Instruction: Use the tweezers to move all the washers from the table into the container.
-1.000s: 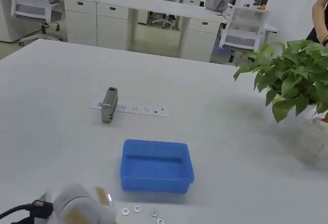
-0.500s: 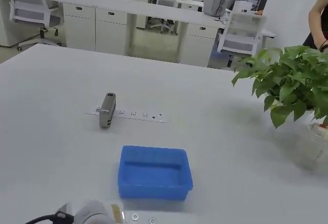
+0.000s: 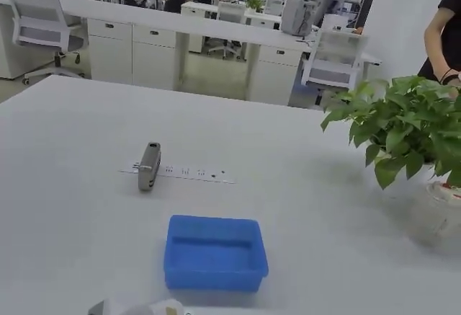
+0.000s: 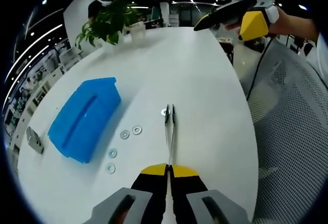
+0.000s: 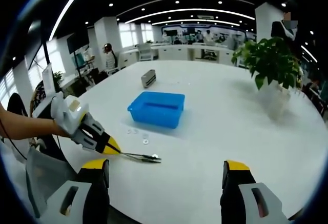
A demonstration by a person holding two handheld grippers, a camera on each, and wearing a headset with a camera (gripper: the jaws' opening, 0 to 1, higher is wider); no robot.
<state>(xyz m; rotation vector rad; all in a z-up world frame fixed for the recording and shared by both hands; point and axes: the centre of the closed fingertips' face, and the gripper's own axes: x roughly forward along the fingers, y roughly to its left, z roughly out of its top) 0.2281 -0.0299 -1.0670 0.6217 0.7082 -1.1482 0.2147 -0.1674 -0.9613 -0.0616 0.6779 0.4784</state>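
Small metal washer sits at your steel tweezers' narrow tips, left gripper clamping them. Blue plastic container lies farther.

Standing at the near edge, the head view looks forward and down over the white worktop. The blue container sits low at centre, the potted plant at right, and the office runs along the top.

The left gripper view sits low and close, rolled sideways, looking along the tweezers. The right gripper view hangs further back and level.

All three views share the container, the plant and the grey adapter. The right gripper shows upper right in the left gripper view. The left gripper shows lower left in the right gripper view.
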